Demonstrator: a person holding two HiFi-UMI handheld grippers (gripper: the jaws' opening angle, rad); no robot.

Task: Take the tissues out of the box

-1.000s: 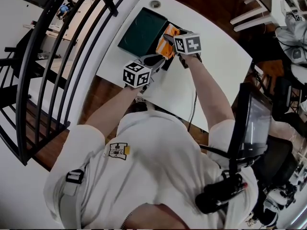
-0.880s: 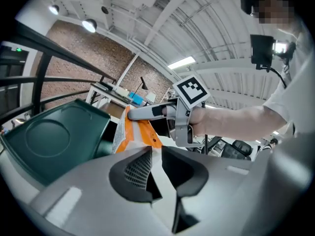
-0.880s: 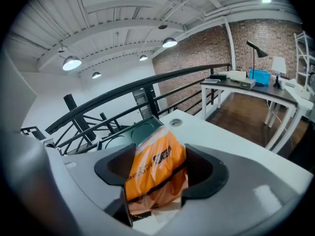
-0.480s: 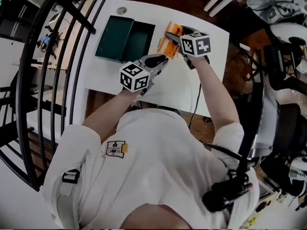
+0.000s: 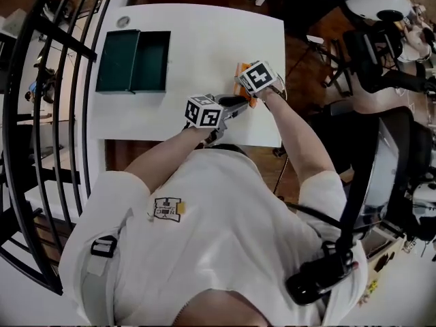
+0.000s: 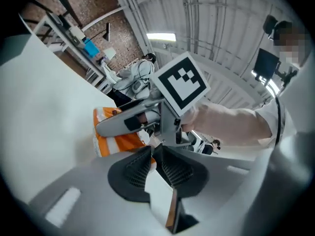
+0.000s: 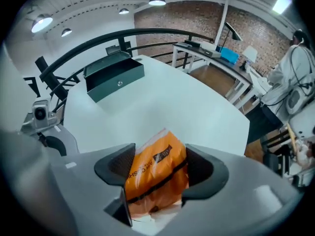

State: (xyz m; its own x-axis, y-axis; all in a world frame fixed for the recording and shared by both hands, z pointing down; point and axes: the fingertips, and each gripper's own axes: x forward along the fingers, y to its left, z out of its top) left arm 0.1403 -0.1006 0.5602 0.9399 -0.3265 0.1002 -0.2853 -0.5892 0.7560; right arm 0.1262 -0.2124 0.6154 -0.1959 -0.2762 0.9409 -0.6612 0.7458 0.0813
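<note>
Orange tissue pack [image 7: 153,181] is clamped in your right gripper [image 7: 158,168], over the white table [image 7: 172,107]. Your left gripper [image 6: 153,155] has its jaws pinched together, tips right by the pack.

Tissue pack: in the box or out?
Out. The right claw grips the orange tissue pack over the white table, apart from the green box.

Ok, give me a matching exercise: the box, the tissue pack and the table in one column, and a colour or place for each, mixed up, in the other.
Things:
1. box
2. tissue pack
3. table

Descriptions:
A. white
B. orange, gripped between the jaws of the right gripper
C. dark green, standing far from both grippers

Pairs: 1-C, 2-B, 3-A
</note>
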